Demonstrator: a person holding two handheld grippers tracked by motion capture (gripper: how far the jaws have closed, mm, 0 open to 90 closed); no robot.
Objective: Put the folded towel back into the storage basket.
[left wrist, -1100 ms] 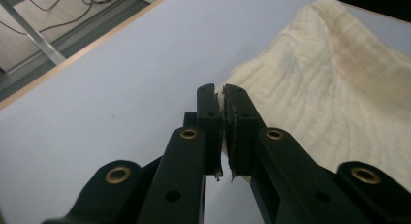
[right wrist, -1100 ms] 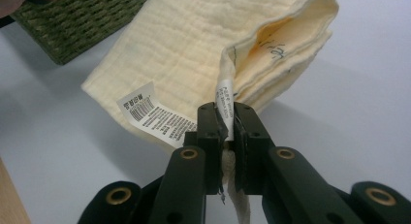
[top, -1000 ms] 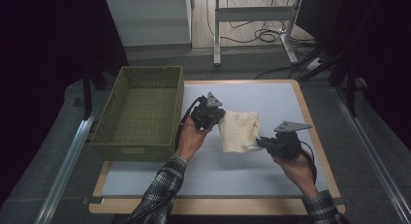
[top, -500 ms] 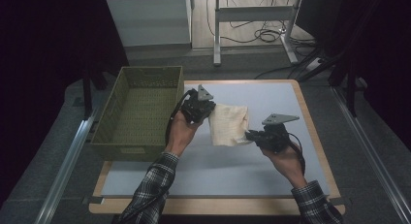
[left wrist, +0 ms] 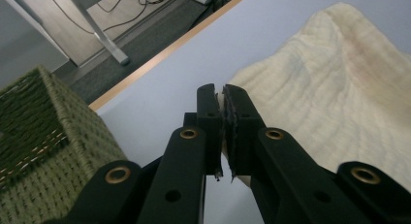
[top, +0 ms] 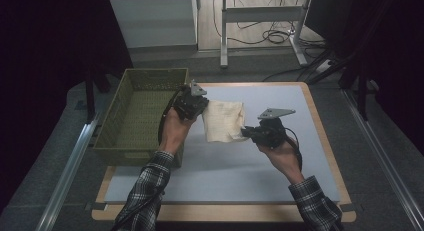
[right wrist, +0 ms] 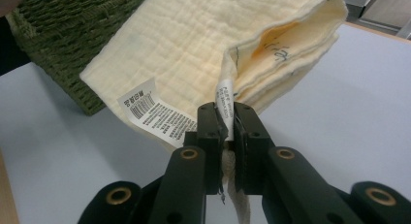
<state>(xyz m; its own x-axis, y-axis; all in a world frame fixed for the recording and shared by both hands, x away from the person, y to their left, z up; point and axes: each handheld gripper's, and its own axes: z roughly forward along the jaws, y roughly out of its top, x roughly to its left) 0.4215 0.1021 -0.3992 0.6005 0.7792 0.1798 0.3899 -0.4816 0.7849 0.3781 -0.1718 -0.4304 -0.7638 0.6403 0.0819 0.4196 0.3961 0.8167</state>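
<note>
- A pale blue table (top: 280, 156) with a wooden edge stands in a dim room, with a grey floor beyond it and cables trailing between metal legs at the far side.
- The left gripper (left wrist: 222, 95) has its two black jaws pressed together on the edge of a folded cream cloth (left wrist: 339, 83), a thin strip of fabric showing between the pads.
- The right gripper (right wrist: 226, 112) is clamped in the same way on another edge of the cloth (right wrist: 194, 44), the pads biting just beside a small sewn tag.
- A larger white care label (right wrist: 152, 112) lies just left of the right gripper's fingers in its own view, printed side up.
- Seen from above, the cloth (top: 224, 120) hangs stretched between the left gripper (top: 200, 104) and the right gripper (top: 248, 133), over the table's middle.
- A green woven basket (top: 137, 116) sits just beside the left gripper, on the side away from the cloth; its near wall shows close by the fingers in the left gripper view (left wrist: 43, 151).
- Plaid sleeves (top: 147, 191) come in from the near edge of the table in the high view, one hand behind each gripper.
</note>
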